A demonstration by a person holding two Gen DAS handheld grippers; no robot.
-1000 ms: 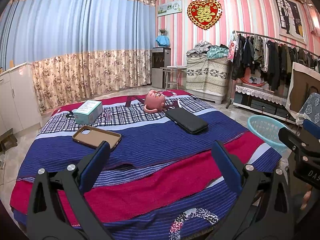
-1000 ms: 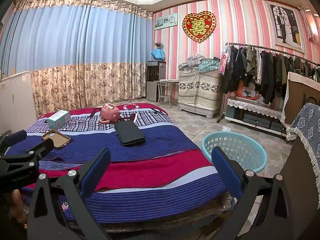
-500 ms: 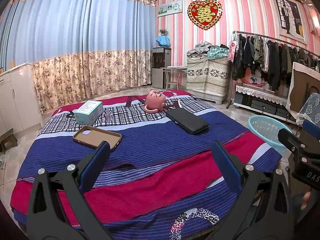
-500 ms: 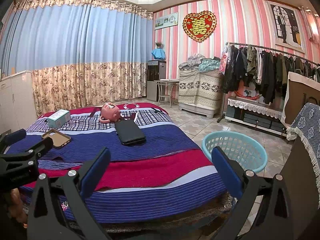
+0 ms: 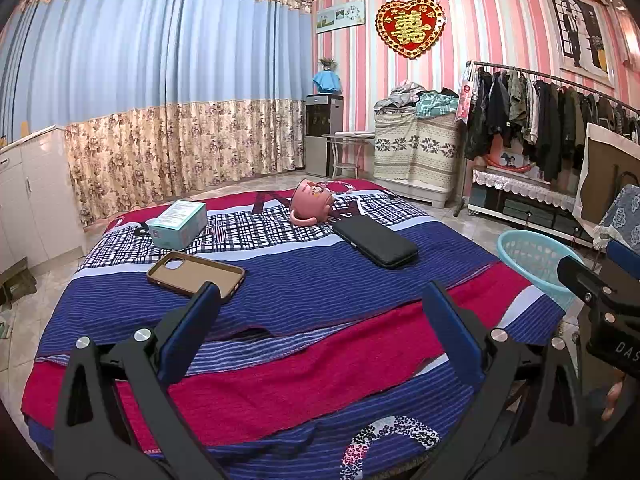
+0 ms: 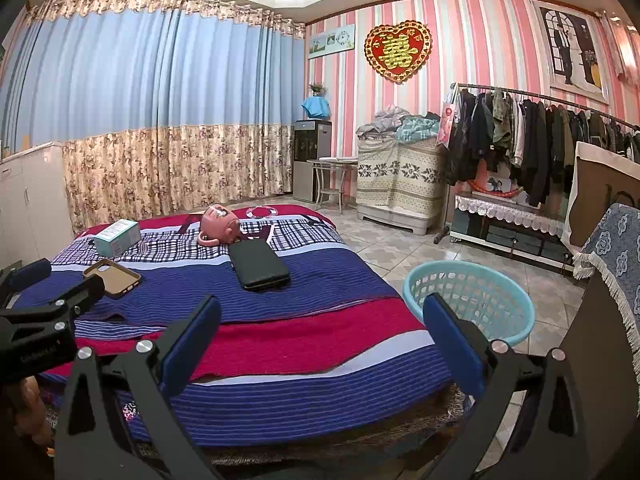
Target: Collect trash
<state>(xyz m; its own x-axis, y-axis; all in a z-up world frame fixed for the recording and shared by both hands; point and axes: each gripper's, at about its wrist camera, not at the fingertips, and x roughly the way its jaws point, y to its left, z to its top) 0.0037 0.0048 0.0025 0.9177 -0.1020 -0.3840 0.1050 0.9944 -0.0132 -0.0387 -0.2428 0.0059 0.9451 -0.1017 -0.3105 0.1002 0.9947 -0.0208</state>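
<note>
On the bed (image 5: 304, 280) in front of me lie four things. A brown phone case (image 5: 196, 272) rests open side up on the blue stripes, nearest my left gripper (image 5: 320, 304). Behind it, on the checked part of the cover, sits a small teal box (image 5: 179, 224). A pink cup (image 5: 311, 202) lies tipped on its side further back, handle toward me, and just beside it a black wallet (image 5: 375, 240) lies flat. None of them touches another, though the cup and wallet are close.

The turquoise basket (image 6: 470, 300) stands on the tiled floor just off the bed's right side, close to my right gripper (image 6: 320, 320).

Both grippers hang above the near end of the bed, each with its blue-padded fingers spread wide and nothing between them. From the left camera I see the right gripper at the right edge, with part of a hand (image 5: 614, 394) below it; from the right camera the left one shows at the left edge.

Beyond the bed are blue curtains (image 5: 160, 80), a rack of dark clothes (image 6: 532, 148) and a red heart ornament (image 6: 398, 50) on the striped wall.
</note>
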